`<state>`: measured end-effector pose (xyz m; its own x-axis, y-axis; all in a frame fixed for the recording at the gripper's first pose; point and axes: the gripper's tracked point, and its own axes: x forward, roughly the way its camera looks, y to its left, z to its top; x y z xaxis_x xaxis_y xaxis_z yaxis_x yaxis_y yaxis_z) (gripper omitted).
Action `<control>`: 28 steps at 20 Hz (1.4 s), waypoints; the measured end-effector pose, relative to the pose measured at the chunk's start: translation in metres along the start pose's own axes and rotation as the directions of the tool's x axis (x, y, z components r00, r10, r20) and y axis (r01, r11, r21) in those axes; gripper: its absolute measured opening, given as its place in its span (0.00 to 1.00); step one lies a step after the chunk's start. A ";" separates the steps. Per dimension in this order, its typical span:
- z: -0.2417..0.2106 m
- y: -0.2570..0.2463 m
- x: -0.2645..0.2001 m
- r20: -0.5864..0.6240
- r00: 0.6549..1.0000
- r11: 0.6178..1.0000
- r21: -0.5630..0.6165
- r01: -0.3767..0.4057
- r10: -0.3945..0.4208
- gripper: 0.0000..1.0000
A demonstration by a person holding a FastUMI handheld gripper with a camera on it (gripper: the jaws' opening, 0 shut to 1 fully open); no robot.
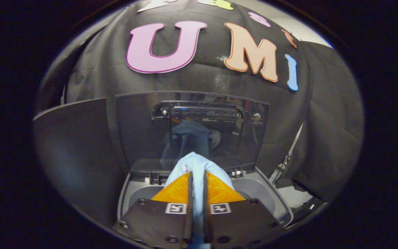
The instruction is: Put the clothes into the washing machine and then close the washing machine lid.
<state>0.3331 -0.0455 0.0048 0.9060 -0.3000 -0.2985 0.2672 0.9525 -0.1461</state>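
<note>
The booth's black cloth wall rises well beyond the fingers and closes off the far side. In front of it stands the washing machine lid, swung upright, a dark glossy panel with a handle bar near its top edge; its lower hinged edge sits just ahead of the fingertips. A flat dark panel stands to the left of the fingers, closing that side. Below the lid the washing machine shows its grey rim and open tub mouth on both sides of the fingers, with bare room to the right and left of them. The gripper is nearly closed, both fingers pinching a light blue garment. The cloth bulges in a rounded fold just past the fingertips and runs back between them, its long axis along the fingers, above the tub opening.
</note>
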 end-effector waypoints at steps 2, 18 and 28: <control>0.015 0.000 -0.002 0.040 0.999 0.999 0.037 -0.017 0.016 0.22; 0.097 -0.005 -0.037 0.209 0.977 0.998 0.040 -0.043 0.034 0.99; 0.212 0.018 -0.012 0.375 0.914 0.985 0.015 -0.172 0.154 0.98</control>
<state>0.3970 -0.0134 0.2056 0.9925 -0.1075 0.0579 0.1119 0.9906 -0.0788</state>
